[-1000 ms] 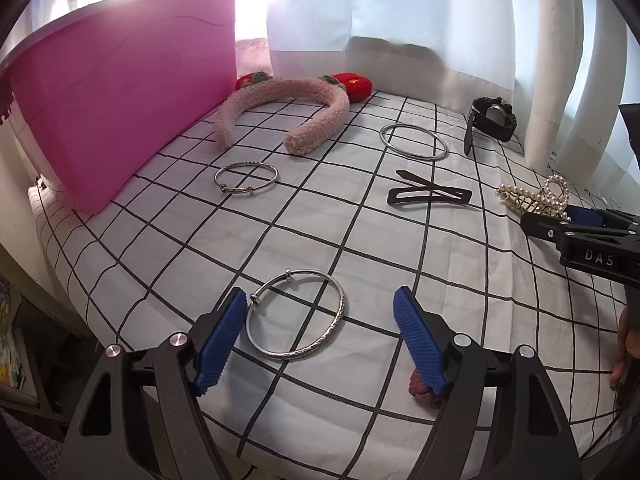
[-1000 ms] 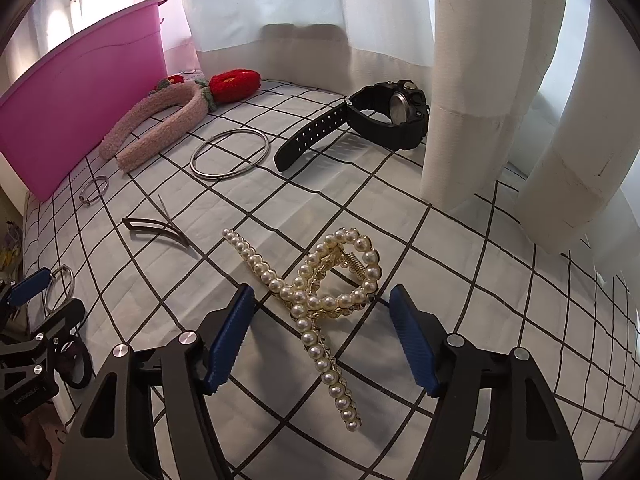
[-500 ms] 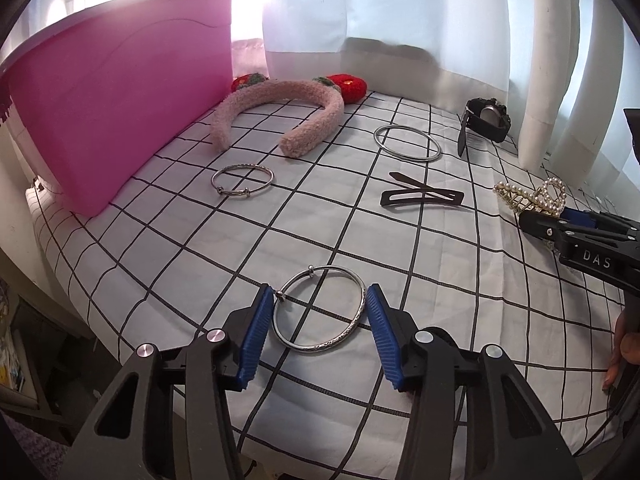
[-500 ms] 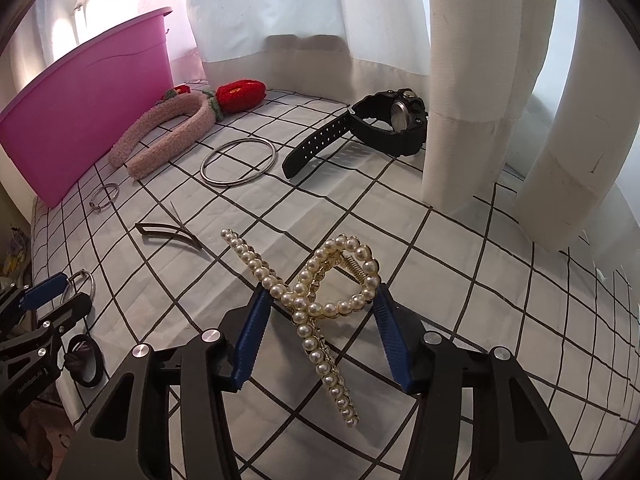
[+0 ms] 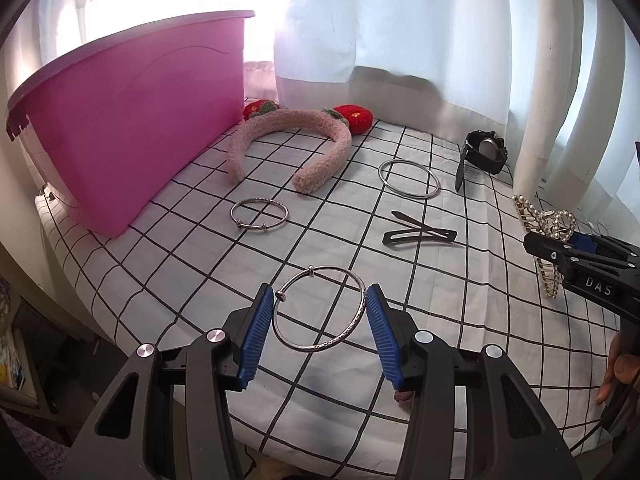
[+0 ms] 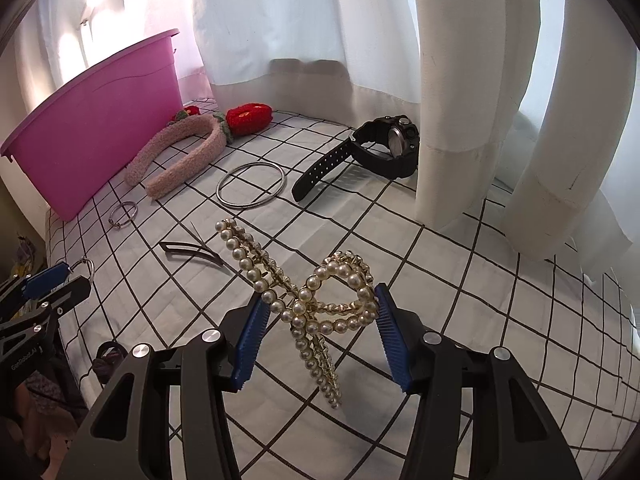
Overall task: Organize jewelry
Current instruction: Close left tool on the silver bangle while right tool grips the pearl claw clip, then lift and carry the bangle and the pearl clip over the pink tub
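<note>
Both grips closed and lifted since a second ago: your left hand-held gripper point(image 5: 319, 312) now pinches the silver bangle point(image 5: 319, 307), your right hand-held gripper point(image 6: 320, 320) the pearl hair claw point(image 6: 304, 300), both clear of the surface point(image 5: 460, 320). Risk: the thin bangle is held only edge-on and could pivot or slip out, and the claw's dangling tail could snag before the pink tub point(image 5: 132, 136). Checked cloth covers the surface, white curtains point(image 6: 460, 60) hang behind it, and the rest of the jewelry is not yet sorted.
</note>
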`<action>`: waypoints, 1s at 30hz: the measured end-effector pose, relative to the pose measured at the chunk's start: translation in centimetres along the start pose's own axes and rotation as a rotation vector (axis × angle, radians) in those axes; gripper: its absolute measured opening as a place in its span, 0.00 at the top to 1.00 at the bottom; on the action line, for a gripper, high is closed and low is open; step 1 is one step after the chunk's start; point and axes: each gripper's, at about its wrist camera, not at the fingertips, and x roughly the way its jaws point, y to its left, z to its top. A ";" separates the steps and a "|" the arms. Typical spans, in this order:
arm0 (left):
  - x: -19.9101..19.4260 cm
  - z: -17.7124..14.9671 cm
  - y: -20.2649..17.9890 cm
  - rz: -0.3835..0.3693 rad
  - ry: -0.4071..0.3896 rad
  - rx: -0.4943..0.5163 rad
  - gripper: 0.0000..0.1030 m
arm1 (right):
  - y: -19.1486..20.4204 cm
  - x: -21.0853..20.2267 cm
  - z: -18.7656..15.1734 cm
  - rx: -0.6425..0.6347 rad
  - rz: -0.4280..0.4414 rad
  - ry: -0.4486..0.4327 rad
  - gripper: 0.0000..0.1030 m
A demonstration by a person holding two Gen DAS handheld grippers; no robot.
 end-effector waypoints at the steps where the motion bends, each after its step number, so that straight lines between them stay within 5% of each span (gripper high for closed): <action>1: -0.4 0.3 0.1 0.002 -0.005 -0.002 0.55 | 0.0 -0.4 0.2 0.000 0.002 -0.006 0.51; 30: -9.2 6.8 1.5 0.054 -0.099 -0.079 0.55 | 0.3 -7.3 5.5 -0.037 0.070 -0.094 0.57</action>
